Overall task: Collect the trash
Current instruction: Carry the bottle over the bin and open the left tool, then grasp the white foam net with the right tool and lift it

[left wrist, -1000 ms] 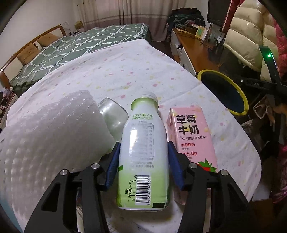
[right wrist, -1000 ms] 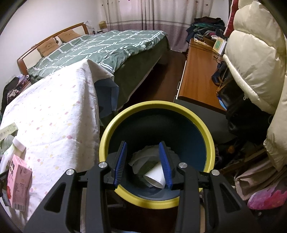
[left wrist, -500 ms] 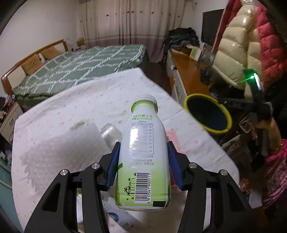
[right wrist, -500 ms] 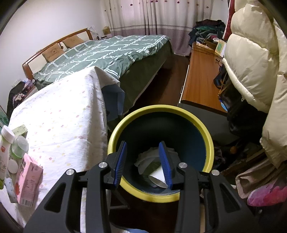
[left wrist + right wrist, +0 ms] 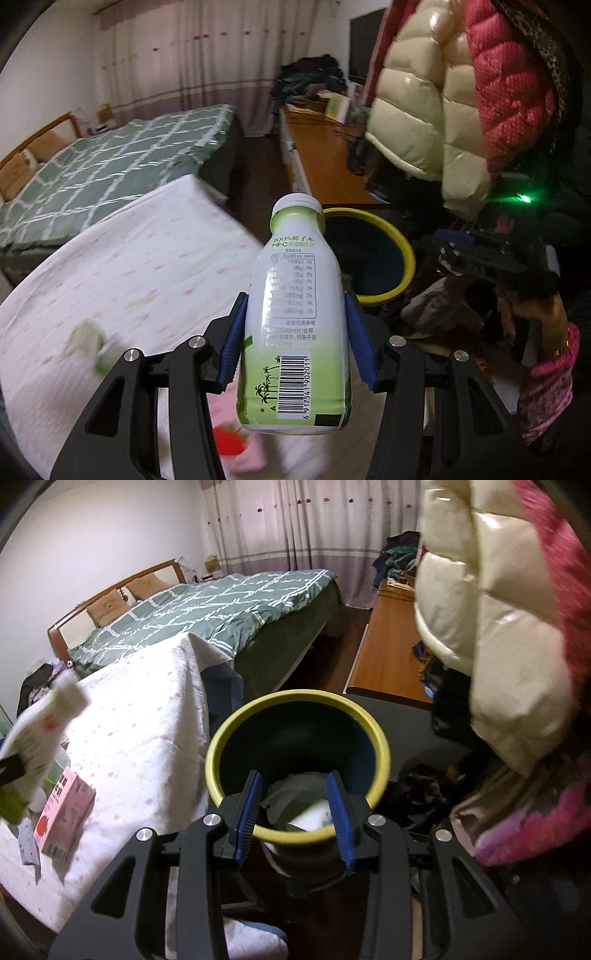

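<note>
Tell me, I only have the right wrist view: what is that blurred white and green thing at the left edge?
Observer: A coconut water bottle with a white cap, clamped across its body by the left gripper.
Operator: Is it over the bin?
Observer: Not yet; in the left wrist view the yellow-rimmed trash bin lies beyond the bottle, to its right.
Operator: Is a person in view?
Observer: Yes, a hand with a pink sleeve holds the right gripper's handle.
</note>
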`<action>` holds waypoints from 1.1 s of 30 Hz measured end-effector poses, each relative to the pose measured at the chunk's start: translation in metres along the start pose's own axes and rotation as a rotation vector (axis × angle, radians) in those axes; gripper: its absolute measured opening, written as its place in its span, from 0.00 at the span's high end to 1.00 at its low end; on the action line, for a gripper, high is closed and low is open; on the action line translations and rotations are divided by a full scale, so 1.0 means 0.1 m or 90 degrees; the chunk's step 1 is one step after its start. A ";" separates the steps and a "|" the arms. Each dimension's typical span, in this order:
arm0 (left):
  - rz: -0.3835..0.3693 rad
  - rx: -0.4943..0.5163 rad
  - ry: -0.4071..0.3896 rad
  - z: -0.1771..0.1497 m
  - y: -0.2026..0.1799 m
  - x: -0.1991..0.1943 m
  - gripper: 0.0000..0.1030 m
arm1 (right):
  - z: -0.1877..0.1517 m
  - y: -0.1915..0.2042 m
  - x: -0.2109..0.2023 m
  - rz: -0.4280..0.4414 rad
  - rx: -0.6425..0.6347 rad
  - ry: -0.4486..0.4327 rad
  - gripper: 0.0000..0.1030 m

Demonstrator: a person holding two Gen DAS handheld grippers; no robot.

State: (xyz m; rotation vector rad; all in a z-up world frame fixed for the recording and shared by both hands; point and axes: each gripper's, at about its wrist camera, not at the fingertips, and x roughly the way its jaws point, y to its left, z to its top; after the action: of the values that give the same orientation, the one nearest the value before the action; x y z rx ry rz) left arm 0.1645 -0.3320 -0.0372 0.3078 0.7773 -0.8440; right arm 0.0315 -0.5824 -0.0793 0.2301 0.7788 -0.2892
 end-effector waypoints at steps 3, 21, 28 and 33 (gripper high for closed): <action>-0.015 0.016 0.010 0.16 -0.18 0.27 0.50 | -0.07 -0.13 -0.07 -0.003 0.013 -0.004 0.65; -0.038 0.024 0.053 0.85 -0.91 1.78 0.49 | -0.29 -0.66 0.05 -0.031 0.075 0.021 0.65; 0.009 -0.004 -0.041 0.85 -0.72 1.24 0.23 | -0.30 -0.59 0.08 -0.020 0.069 0.026 0.65; 0.038 -0.011 -0.108 0.60 -0.48 0.38 0.11 | -0.31 -0.40 0.06 0.000 0.051 0.022 0.65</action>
State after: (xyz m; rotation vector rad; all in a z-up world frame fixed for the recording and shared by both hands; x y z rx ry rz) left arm 0.1731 -0.4158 -0.0203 0.2397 0.6138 -0.7955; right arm 0.0016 -0.6115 -0.1083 0.3120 0.8025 -0.3169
